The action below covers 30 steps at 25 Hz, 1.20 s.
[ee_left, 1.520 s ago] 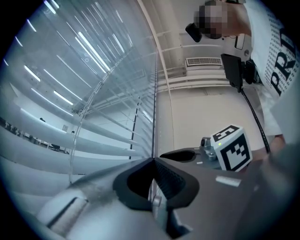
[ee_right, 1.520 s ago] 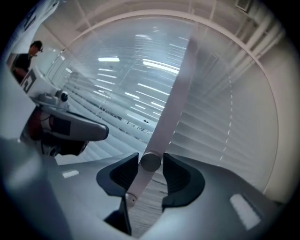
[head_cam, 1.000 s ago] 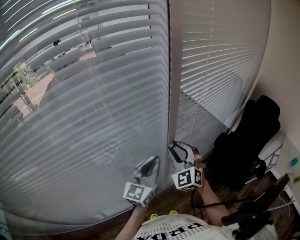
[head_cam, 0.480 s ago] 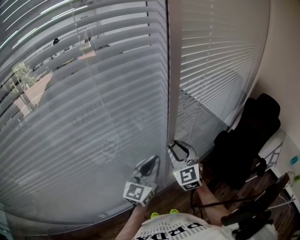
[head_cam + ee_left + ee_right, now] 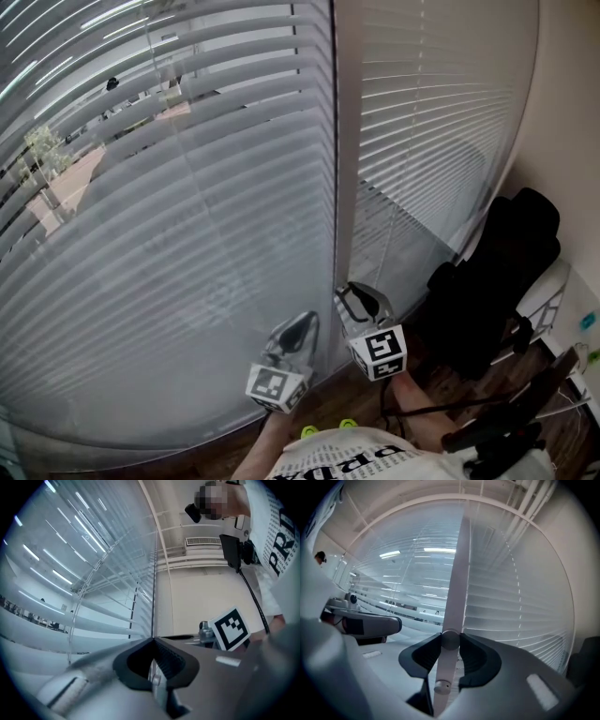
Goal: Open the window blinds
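Observation:
Grey slatted blinds (image 5: 187, 234) cover the big left pane, and a second blind (image 5: 441, 122) covers the right pane. A pale mullion (image 5: 345, 141) runs between them. A thin tilt wand (image 5: 386, 248) hangs in front of the right blind down to my right gripper (image 5: 356, 294). In the right gripper view, that gripper (image 5: 450, 637) is shut on the wand's round grey end (image 5: 450, 642), pinched between its tips. My left gripper (image 5: 305, 324) hovers beside it at the foot of the left blind. Its tips (image 5: 152, 639) meet with nothing between them.
A black office chair (image 5: 497, 272) stands in the right corner against the beige wall (image 5: 572, 112). Dark wooden floor (image 5: 347, 408) shows below the sill. Cables and a black stand (image 5: 506, 422) lie at the lower right. The person's white shirt (image 5: 356, 459) fills the bottom edge.
My right gripper has rolled about its own axis on the wand, and its marker cube has turned and dropped slightly. The left gripper has stayed put.

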Available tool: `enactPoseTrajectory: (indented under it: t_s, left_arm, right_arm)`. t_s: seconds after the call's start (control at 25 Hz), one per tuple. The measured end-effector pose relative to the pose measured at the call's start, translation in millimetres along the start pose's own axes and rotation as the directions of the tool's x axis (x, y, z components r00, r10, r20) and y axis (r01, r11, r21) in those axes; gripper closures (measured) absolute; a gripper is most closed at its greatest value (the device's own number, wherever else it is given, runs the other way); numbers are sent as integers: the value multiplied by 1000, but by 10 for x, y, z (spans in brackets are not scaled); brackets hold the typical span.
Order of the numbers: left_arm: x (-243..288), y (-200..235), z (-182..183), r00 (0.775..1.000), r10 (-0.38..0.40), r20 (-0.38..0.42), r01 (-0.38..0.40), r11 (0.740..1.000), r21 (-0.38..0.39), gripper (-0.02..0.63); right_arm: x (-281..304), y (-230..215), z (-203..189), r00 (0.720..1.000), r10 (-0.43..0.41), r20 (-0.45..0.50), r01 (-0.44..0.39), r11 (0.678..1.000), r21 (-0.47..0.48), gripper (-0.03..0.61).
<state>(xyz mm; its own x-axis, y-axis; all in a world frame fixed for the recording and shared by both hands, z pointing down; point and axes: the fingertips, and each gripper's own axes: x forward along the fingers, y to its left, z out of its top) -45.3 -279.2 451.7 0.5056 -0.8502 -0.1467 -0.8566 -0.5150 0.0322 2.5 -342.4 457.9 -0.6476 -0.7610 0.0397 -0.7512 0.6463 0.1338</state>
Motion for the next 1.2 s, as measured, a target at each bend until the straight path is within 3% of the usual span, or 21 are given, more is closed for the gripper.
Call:
enactPoseTrajectory:
  t_s: [0.32, 0.52, 0.72, 0.84, 1.0, 1.2]
  left_arm:
    - [1, -29, -3, 1000, -5, 0, 5, 1000, -1, 620]
    - [-12, -40, 7, 1000, -3, -1, 3, 1000, -3, 620]
    - [-26, -45, 23, 1000, 0, 1, 0, 1000, 0, 620]
    - [-43, -34, 23, 1000, 5, -1, -5, 1000, 4, 620]
    - [-64, 9, 19, 1000, 14, -3, -14, 1000, 0, 620]
    - [-48, -4, 36, 1000, 8, 1, -8, 1000, 5, 620]
  right_arm:
    - [-3, -15, -4, 1000, 6, 11, -7, 997, 74, 445]
    - [-3, -28, -9, 999, 26, 26, -32, 973, 228, 445]
    - [-3, -31, -7, 999, 17, 37, -24, 977, 211, 445]
    - [-13, -25, -13, 1000, 15, 19, -17, 993, 117, 443]
    - [-31, 21, -6, 999, 7, -37, -12, 991, -136, 437]
    - [-36, 66, 42, 998, -36, -53, 8, 886, -463, 426]
